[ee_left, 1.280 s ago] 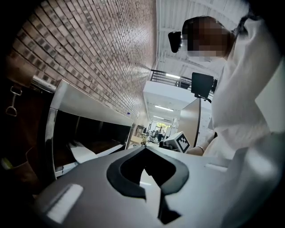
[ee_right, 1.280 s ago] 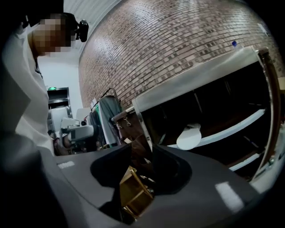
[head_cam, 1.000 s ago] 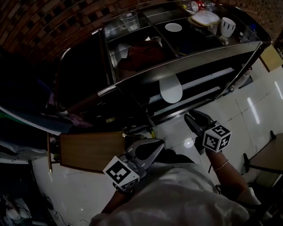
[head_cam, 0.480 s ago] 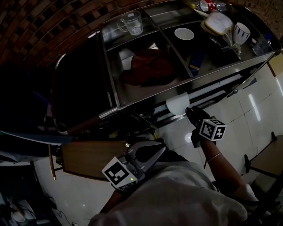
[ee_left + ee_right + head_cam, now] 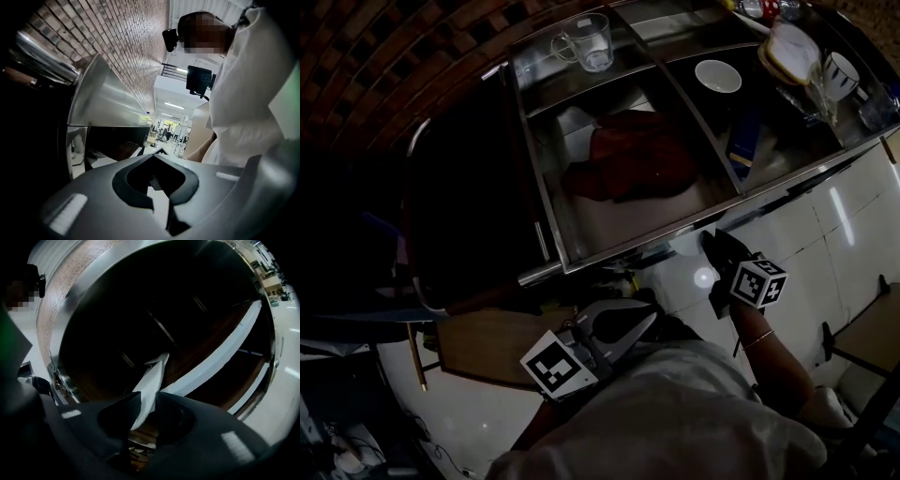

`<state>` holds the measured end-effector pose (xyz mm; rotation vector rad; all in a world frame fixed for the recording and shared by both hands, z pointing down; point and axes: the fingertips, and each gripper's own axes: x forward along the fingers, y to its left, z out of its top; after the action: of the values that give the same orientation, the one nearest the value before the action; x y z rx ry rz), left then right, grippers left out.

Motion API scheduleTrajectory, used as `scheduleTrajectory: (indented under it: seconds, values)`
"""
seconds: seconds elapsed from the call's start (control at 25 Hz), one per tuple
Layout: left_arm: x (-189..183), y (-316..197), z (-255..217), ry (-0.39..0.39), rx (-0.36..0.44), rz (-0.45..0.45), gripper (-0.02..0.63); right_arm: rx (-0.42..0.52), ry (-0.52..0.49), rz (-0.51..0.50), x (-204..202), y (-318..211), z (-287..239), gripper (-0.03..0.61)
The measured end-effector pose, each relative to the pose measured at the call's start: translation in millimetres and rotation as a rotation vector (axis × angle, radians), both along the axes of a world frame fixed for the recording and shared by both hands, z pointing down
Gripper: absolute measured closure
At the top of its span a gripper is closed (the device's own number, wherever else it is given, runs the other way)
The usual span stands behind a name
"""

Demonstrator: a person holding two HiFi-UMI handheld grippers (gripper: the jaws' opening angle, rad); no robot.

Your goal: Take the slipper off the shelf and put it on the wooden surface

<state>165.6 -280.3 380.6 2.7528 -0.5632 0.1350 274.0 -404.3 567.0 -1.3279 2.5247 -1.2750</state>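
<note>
Under the metal shelf (image 5: 546, 246) edge, the right gripper (image 5: 147, 397) is closing its jaws on the white slipper (image 5: 151, 380), which sits thin edge-on between them, on the lower tier. Risk: the pinch looks like it catches only the slipper's end, so it may slip or swing out when pulled, or snag on the shelf rail. The left gripper (image 5: 152, 157) is empty with its jaws together, near the wooden surface (image 5: 487, 342), too far to help catch.
</note>
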Motion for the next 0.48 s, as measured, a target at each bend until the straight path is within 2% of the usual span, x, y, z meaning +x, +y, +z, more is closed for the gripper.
scheduleTrajectory:
  seconds: [0.16, 0.32, 0.48]
  values:
    - [-4, -9, 4, 0.009, -0.04, -0.005, 0.617, 0.027, -0.061, 0.008, -2, 5, -22, 0.54]
    - [-5, -14, 2, 0.004, -0.027, -0.004, 0.617, 0.055, -0.109, 0.02, -4, 16, -47, 0.546]
    - [-1, -10, -1, 0.01, -0.02, -0.049, 0.617, 0.078, -0.132, 0.025, 2, 36, -62, 0.546]
